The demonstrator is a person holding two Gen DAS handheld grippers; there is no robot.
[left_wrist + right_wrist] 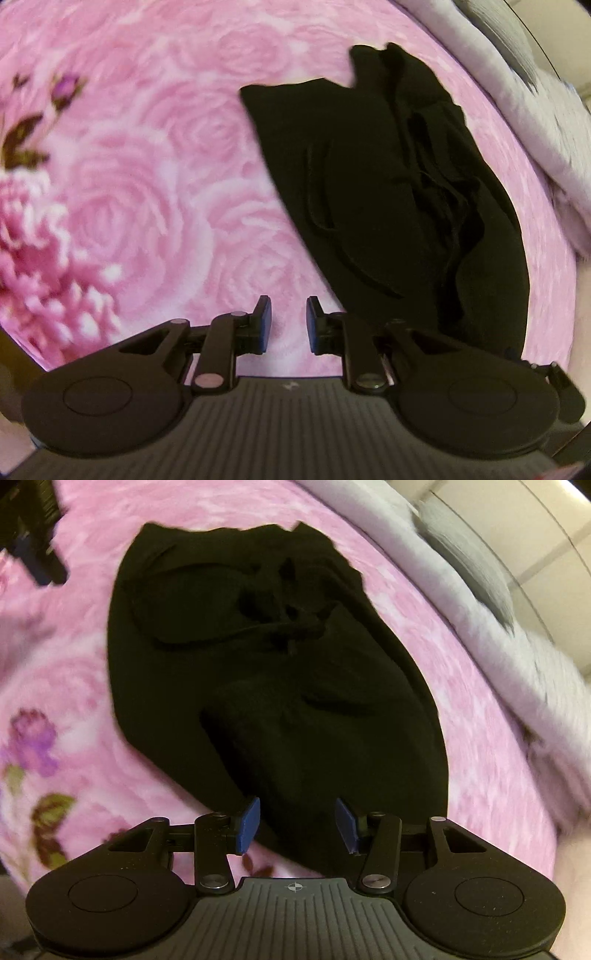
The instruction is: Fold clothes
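On the left of the left wrist view spreads a pink rose-print blanket (147,177), plush, with darker pink blooms and a purple bud near its left edge. The left gripper (289,325) hangs over bare blanket, its blue-padded fingers (265,325) parted by a modest gap and holding nothing. To its right lies the black garment (388,192), a dark, matte piece of clothing lying in a long, loosely gathered heap on the blanket, with rumpled folds and a thin seam or cord line curving across it; what kind of garment it is cannot be told. Further right, beyond the blanket's edge, is a pale grey fleece cover (535,122).

In the right wrist view the left gripper shows blurred at the top left corner. The black garment (266,672) fills the middle, creased and bunched near its far end, smoother at the near end. The right gripper (297,825) hovers above the garment's near end, fingers (248,825) wide apart, gripping nothing. The grey cover (480,602) runs along the right.
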